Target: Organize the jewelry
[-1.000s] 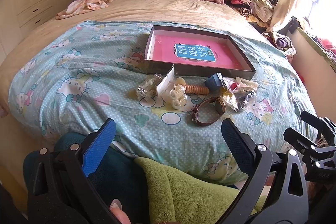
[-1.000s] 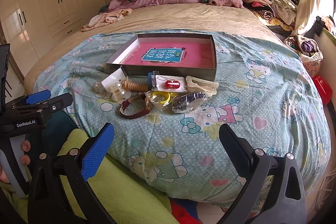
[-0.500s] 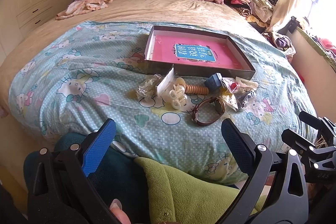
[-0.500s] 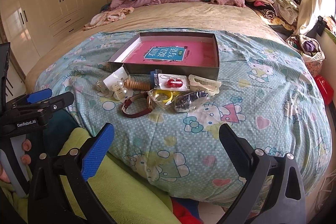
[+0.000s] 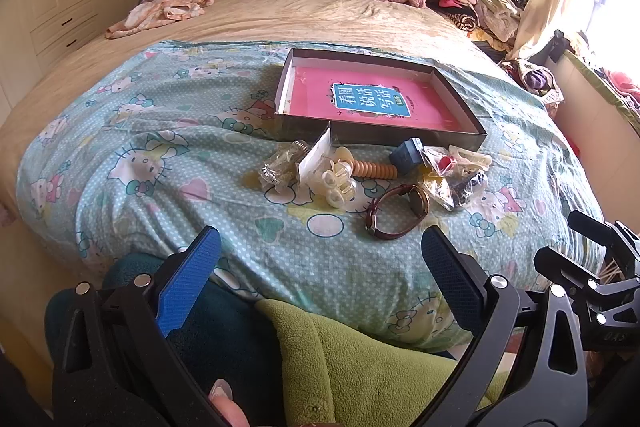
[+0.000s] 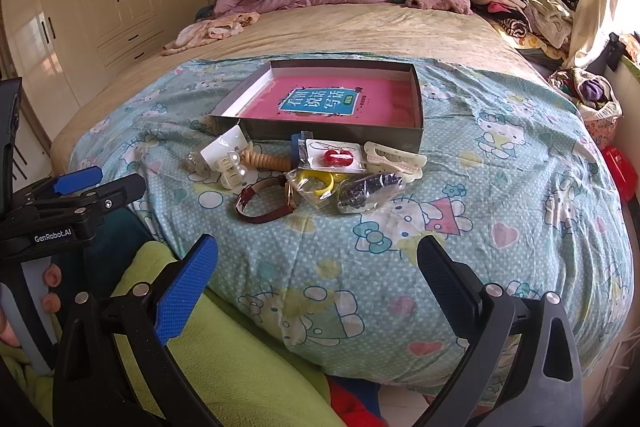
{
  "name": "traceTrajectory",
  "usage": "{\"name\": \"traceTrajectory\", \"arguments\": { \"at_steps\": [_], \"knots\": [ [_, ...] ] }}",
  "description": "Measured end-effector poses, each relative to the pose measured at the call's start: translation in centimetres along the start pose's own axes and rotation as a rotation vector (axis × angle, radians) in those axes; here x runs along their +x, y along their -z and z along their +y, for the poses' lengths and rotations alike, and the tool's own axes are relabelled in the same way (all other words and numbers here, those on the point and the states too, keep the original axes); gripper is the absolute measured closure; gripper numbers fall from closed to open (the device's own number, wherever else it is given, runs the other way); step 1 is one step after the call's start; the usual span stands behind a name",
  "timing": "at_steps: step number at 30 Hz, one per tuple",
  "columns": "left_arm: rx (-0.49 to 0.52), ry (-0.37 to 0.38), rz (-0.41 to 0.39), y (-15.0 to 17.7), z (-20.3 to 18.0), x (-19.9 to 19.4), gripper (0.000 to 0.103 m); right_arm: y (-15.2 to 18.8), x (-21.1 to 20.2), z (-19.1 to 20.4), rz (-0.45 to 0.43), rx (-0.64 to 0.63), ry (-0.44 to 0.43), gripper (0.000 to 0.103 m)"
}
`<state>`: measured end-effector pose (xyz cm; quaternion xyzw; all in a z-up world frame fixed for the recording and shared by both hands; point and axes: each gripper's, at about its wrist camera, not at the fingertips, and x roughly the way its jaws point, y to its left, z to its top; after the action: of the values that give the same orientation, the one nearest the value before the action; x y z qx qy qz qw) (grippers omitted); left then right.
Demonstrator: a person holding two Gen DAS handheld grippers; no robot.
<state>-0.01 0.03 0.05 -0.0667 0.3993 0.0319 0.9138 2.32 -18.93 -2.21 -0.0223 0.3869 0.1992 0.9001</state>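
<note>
Nothing is picked up yet: the left hand-held gripper (image 5: 320,267) and right hand-held gripper (image 6: 318,265) both hang spread and empty at the frame's bottom. The jewelry pile (image 6: 316,171) lies mid-frame on the bed (image 6: 500,187), just below the empty box (image 6: 332,131). The next move, likely, is reaching for the nearest piece, the watch (image 5: 396,213).

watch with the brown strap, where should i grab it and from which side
Probably pinch the strap loop of the watch at its near arc, coming from above with the right gripper. The strap stands on edge as an open ring on the blanket, with the dial at its right end beside the bagged pieces.
</note>
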Motion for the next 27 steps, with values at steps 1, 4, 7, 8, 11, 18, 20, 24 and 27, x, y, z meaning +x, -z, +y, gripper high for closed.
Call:
{"name": "traceTrajectory", "arguments": {
  "at_steps": [1,4,7,8,11,18,20,24,27],
  "knots": [
    [0.0,-0.002,-0.001,0.0,0.0,0.0,0.009,0.0,0.0,0.0,0.001,0.0,-0.001,0.004],
    [0.002,-0.003,0.0,0.0,0.0,0.0,0.009,0.0,0.0,0.0,0.001,0.002,-0.003,0.004],
    [0.003,-0.002,-0.001,0.0,-0.1,0.0,0.009,0.0,0.1,0.0,0.002,0.0,-0.005,0.004],
    [0.002,-0.001,-0.001,0.0,0.0,0.0,0.009,0.0,0.1,0.1,0.002,-0.002,-0.006,0.004],
    [0.003,-0.004,-0.001,0.0,-0.1,0.0,0.009,0.0,0.1,0.2,0.0,-0.012,-0.012,0.004],
    [0.003,-0.006,0.001,-0.1,0.0,-0.4,0.009,-0.1,0.0,0.4,-0.011,-0.02,-0.028,0.004],
    [0.002,-0.008,0.0,-0.1,0.1,-0.5,0.009,-0.3,0.0,0.4,-0.013,-0.017,-0.033,0.004],
    [0.002,-0.011,0.002,0.0,0.4,-0.1,0.009,-0.6,0.0,0.3,-0.016,-0.008,-0.049,0.004],
    [-0.009,-0.018,0.006,-0.5,1.0,0.0,0.009,-0.9,0.2,0.2,-0.016,-0.003,-0.063,0.004]
  ]
}}
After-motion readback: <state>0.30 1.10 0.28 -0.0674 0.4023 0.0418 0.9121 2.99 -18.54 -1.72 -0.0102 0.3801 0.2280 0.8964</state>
